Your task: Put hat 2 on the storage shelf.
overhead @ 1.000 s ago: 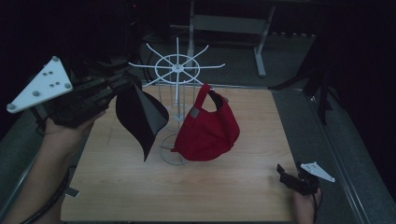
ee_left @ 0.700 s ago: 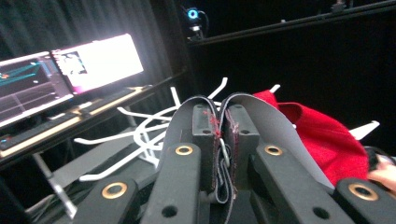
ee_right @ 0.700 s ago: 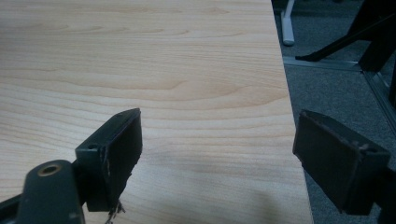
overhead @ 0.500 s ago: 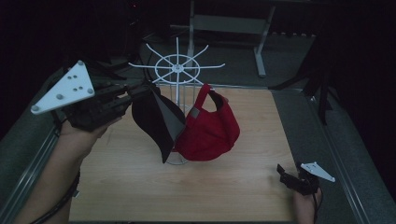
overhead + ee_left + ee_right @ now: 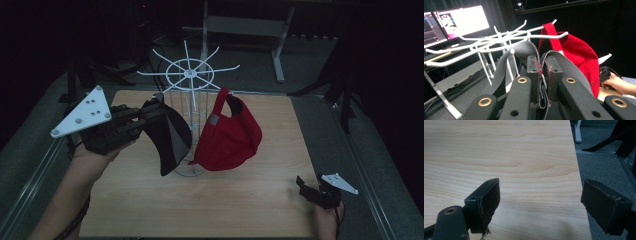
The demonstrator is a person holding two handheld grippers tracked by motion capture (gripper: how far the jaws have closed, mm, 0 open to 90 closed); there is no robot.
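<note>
A white wire rack [image 5: 190,75] stands mid-table with a red cap [image 5: 230,137] hanging from one of its arms. My left gripper [image 5: 152,114] is just left of the rack, shut on the back strap of a black cap [image 5: 170,137] that dangles beside the rack's post. In the left gripper view the pinched grey strap [image 5: 524,50] lies under the rack's arms [image 5: 499,40], with the red cap [image 5: 579,55] behind it and my left gripper [image 5: 543,62] clamped on it. My right gripper [image 5: 302,182] rests low at the table's near right corner, open [image 5: 541,202] and holding nothing.
The wooden table [image 5: 250,200] has bare room in front of the rack and to its right; its right edge [image 5: 579,182] drops to grey floor. A lit monitor [image 5: 461,20] and metal stand legs [image 5: 280,55] sit beyond the table.
My left gripper has carried the black cap rightward and down, up against the rack beside the red cap. The right gripper has stayed put.
</note>
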